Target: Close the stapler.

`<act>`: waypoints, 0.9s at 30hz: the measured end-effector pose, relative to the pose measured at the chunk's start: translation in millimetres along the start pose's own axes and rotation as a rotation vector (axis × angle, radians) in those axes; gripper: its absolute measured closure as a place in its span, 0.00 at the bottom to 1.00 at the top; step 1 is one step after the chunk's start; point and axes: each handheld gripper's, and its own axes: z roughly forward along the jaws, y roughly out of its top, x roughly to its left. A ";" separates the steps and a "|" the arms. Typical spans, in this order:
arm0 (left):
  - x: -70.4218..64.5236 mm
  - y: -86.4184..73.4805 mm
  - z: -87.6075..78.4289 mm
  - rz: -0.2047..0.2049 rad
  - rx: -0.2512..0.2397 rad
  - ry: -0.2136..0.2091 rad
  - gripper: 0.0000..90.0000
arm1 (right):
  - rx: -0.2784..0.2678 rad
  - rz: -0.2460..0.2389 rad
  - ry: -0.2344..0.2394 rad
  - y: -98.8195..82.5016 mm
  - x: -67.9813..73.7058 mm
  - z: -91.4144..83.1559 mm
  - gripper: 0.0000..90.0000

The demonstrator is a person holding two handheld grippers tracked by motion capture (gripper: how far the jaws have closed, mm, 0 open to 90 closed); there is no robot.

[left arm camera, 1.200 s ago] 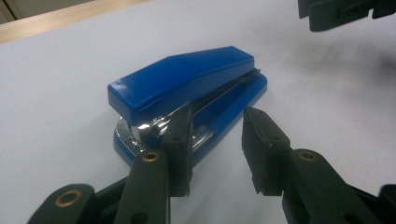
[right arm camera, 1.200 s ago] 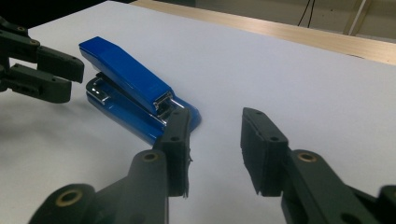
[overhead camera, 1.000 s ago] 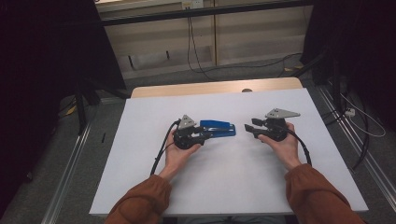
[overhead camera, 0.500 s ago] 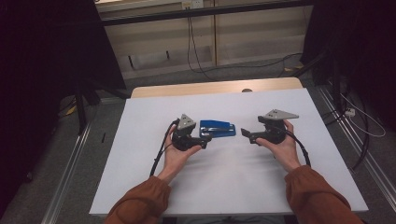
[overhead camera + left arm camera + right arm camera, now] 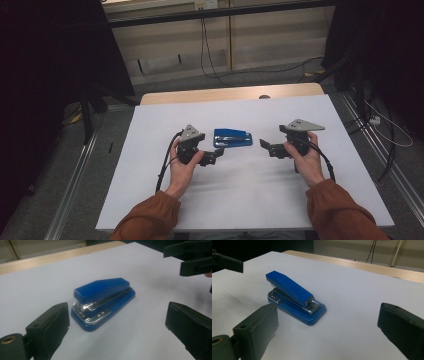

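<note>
A stapler (image 5: 232, 138) lies flat on the table (image 5: 150, 200), near its middle, between my two hand-held grippers. My left gripper (image 5: 214, 156) sits just to the stapler's left and slightly nearer me, jaws spread and pointing toward it. My right gripper (image 5: 266, 148) is farther off on the stapler's right, jaws likewise apart and aimed at it. Neither touches the stapler. Behind the stapler, the table's far edge (image 5: 230, 93) runs across, with floor and cables (image 5: 210, 55) beyond.
</note>
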 end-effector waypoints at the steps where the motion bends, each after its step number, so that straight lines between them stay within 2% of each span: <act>1: 0.8 -0.9 -3.3 0.004 -0.006 0.007 0.06 | -0.006 -0.007 -0.005 -1.2 1.0 -1.6 0.03; 4: 2.2 -6.3 -12.2 -0.009 -0.001 0.033 0.06 | 0.005 -0.019 -0.012 -5.3 1.7 -4.1 0.03; 7: 3.6 -10.5 -19.5 -0.033 0.012 0.030 0.07 | 0.003 -0.024 -0.035 -7.3 2.5 -6.6 0.03; 10: 3.1 -10.8 -27.9 -0.008 -0.007 0.061 0.07 | -0.017 -0.033 -0.060 -8.4 5.5 -11.1 0.04; 13: 3.2 -13.9 -35.8 0.005 -0.015 0.064 0.07 | -0.039 -0.044 -0.075 -9.8 9.5 -15.7 0.03; 15: 2.9 -16.8 -40.8 0.015 -0.016 0.073 0.07 | -0.042 -0.041 -0.069 -10.2 11.6 -18.0 0.03; 17: 1.8 -19.3 -45.9 0.017 -0.020 0.073 0.07 | -0.045 -0.016 -0.059 -10.0 15.0 -21.4 0.03; 19: 0.2 -21.1 -50.9 0.009 -0.028 0.069 0.07 | -0.047 -0.018 -0.061 -9.8 19.1 -25.5 0.03; 24: -2.8 -23.9 -62.2 0.033 -0.027 0.097 0.07 | -0.055 -0.042 -0.059 -13.4 25.4 -34.3 0.03; 27: -5.1 -27.8 -69.6 0.034 -0.040 0.115 0.07 | -0.049 -0.028 -0.065 -16.0 26.7 -39.7 0.03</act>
